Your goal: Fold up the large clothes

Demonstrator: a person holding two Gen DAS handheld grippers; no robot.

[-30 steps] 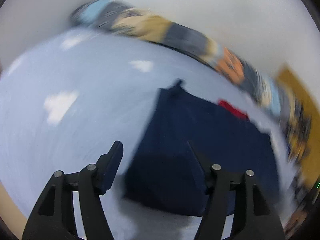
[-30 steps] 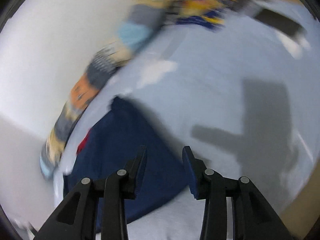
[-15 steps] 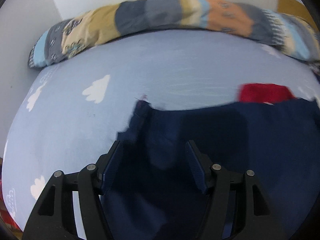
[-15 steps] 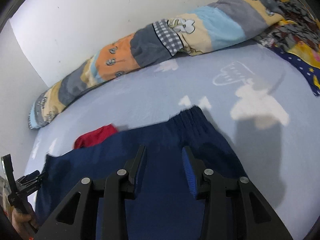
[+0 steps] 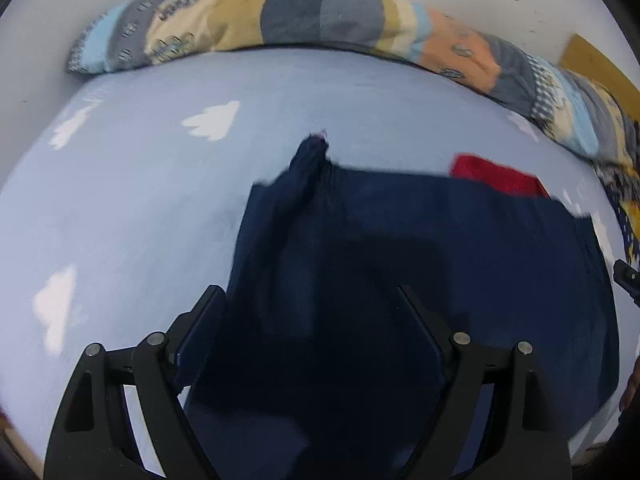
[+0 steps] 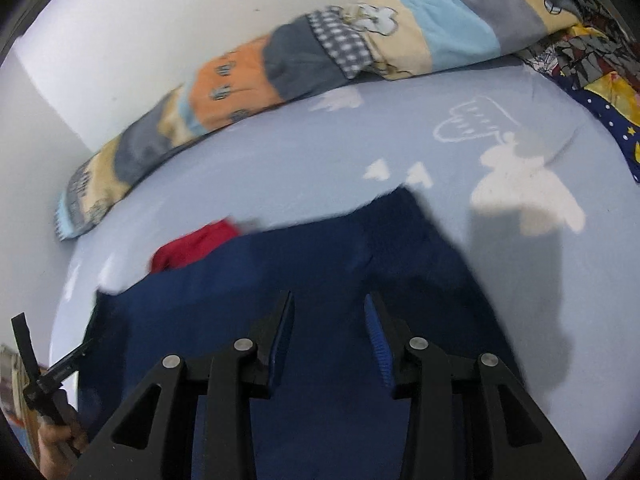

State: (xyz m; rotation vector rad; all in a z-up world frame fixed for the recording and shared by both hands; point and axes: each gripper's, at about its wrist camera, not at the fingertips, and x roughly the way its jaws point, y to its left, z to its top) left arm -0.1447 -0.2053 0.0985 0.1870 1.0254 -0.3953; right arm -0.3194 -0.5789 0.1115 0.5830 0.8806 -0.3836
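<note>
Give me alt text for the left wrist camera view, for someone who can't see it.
An open left hand-held gripper hangs over a navy garment spread on a light blue sheet with white clouds. A red cloth peeks out past the garment's far edge, and a long patchwork bolster lies along the white wall.

Home bedroom — cloud-print bedsheet [image 5: 160, 208], patchwork bolster [image 5: 320, 20] along white wall [image 6: 140, 40]

L gripper [image 5: 310, 312] tilts down, jaws wide & just been opening, nothing pinched. R gripper [image 6: 330, 330] tilts down, jaws half apart.
</note>
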